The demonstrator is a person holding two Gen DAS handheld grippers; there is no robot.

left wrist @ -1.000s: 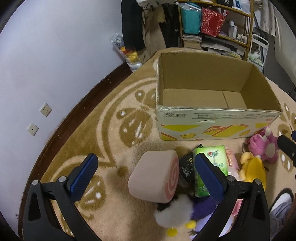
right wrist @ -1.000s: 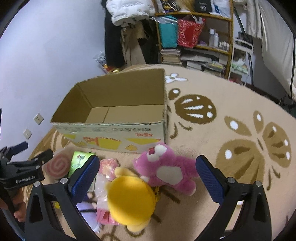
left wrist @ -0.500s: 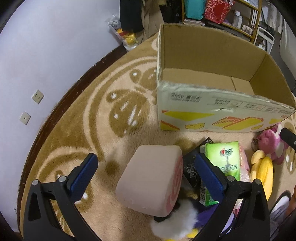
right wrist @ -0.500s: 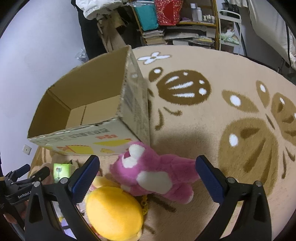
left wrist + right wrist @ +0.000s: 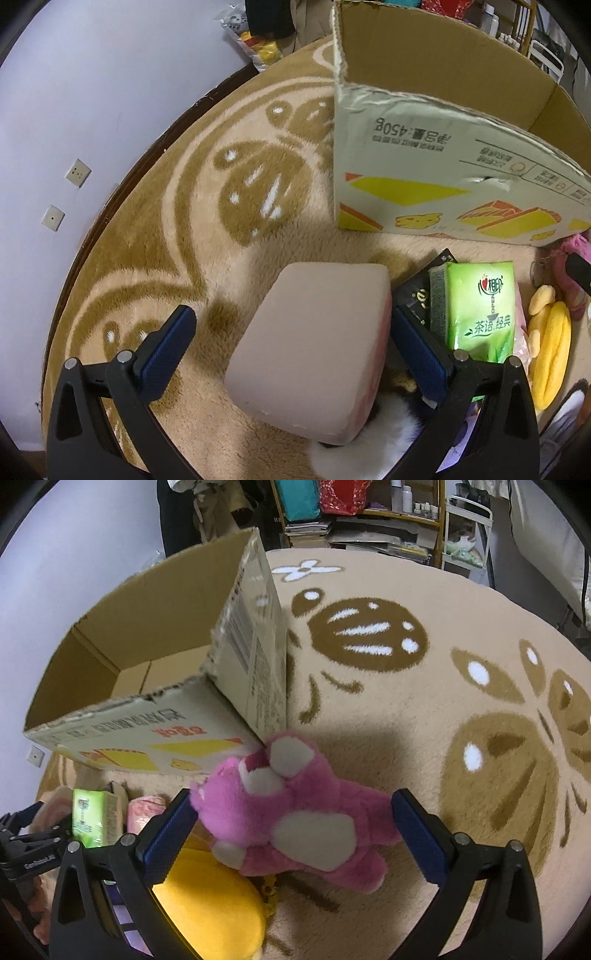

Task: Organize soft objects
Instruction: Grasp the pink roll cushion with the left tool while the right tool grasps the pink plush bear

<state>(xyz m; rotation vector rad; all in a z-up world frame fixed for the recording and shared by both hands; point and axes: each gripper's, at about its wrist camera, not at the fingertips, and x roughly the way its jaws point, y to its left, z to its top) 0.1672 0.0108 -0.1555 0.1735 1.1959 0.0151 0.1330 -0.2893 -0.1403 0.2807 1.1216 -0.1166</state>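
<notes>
Below the cardboard box (image 5: pixel 436 173), the left gripper (image 5: pixel 291 347) gaped around a pink cushion (image 5: pixel 314 347); the right gripper (image 5: pixel 291 827) gaped around a pink plush bear (image 5: pixel 295 812), neither gripped.

Between your left fingers: pale pink cushion (image 5: pixel 314 347), red-pink swirl on its end face. Just beyond your right-hand pad: bright green tissue pack (image 5: pixel 480 306) with dark lettering. Between your right fingers: magenta plush bear (image 5: pixel 295 812), off-white patches. Under your left-hand pad: yellow plush (image 5: pixel 214 908). Ahead: brown cardboard box (image 5: pixel 155 602), yellow and orange print. Beige rug (image 5: pixel 424 709), brown motifs with white dashes.
</notes>
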